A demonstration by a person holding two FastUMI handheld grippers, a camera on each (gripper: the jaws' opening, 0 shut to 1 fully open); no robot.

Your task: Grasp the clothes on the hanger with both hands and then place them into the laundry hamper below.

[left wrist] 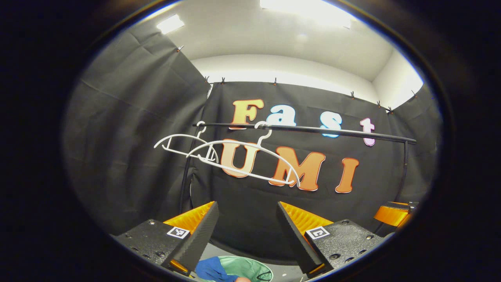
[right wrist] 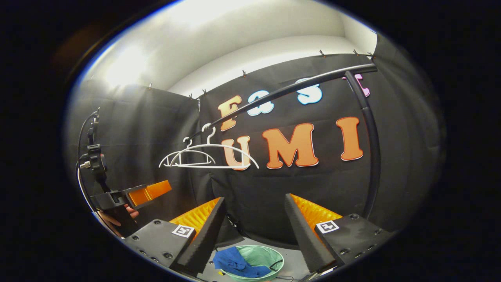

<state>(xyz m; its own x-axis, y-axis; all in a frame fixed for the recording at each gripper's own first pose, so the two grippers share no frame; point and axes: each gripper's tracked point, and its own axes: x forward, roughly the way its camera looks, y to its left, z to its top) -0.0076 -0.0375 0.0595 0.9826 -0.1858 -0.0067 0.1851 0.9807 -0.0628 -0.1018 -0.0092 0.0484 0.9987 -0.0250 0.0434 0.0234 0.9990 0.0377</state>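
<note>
Two bare white hangers (left wrist: 235, 156) hang from a black rail (left wrist: 313, 131); in the right gripper view the hangers (right wrist: 207, 156) sit near the rail's (right wrist: 289, 89) left end. A blue garment (right wrist: 235, 263) drapes over the rim of the green hamper (right wrist: 270, 256) on the floor; the left gripper view shows the garment (left wrist: 213, 270) and hamper (left wrist: 244, 266) at its bottom edge. My left gripper (left wrist: 247, 235) is open with nothing between its fingers. My right gripper (right wrist: 254, 235) is open above the hamper, also holding nothing. The left gripper (right wrist: 150, 192) appears at the left, held by a hand.
A black upright post (right wrist: 372, 156) carries the rail's right end. Black cloth walls close the booth behind and to the sides. A cable (right wrist: 280, 266) lies across the hamper's rim. The other gripper (left wrist: 393, 214) shows at the right edge of the left gripper view.
</note>
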